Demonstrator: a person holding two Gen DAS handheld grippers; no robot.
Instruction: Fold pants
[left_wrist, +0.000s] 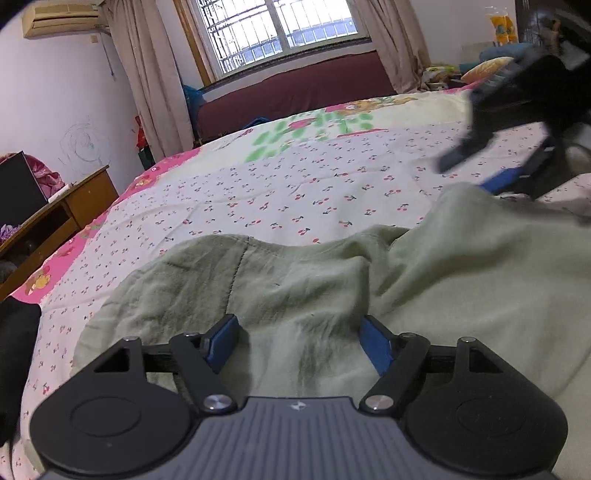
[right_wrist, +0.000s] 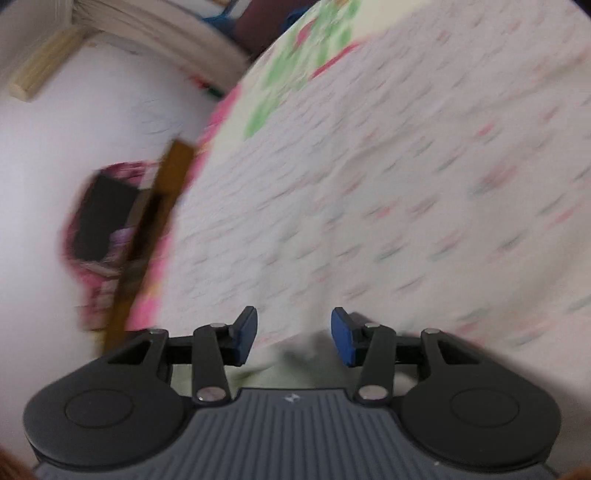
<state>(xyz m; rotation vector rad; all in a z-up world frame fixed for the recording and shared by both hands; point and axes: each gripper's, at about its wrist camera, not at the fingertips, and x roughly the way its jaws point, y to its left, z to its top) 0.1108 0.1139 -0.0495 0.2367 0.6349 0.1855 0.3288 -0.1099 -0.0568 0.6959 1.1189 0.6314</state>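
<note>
We find one bed, covered by a cherry-print sheet, ahead of and beneath both grippers; we judge it serves as the folding surface. One pair of pale green pants lies rumpled on it, directly under and before the left gripper and reaching toward the right gripper, which shows in the left wrist view ahead and to the right, at the garment's far edge. The left gripper stands released, jaws wide, its two blue pads resting apart on the cloth with a bunched ridge between them, unpinched; we judge it is placed to take that ridge. In its own blurred view the right gripper is likewise released, jaws half apart, with only a corner of the green cloth below them, not gripped. We count two grippers and four blue pads.
</note>
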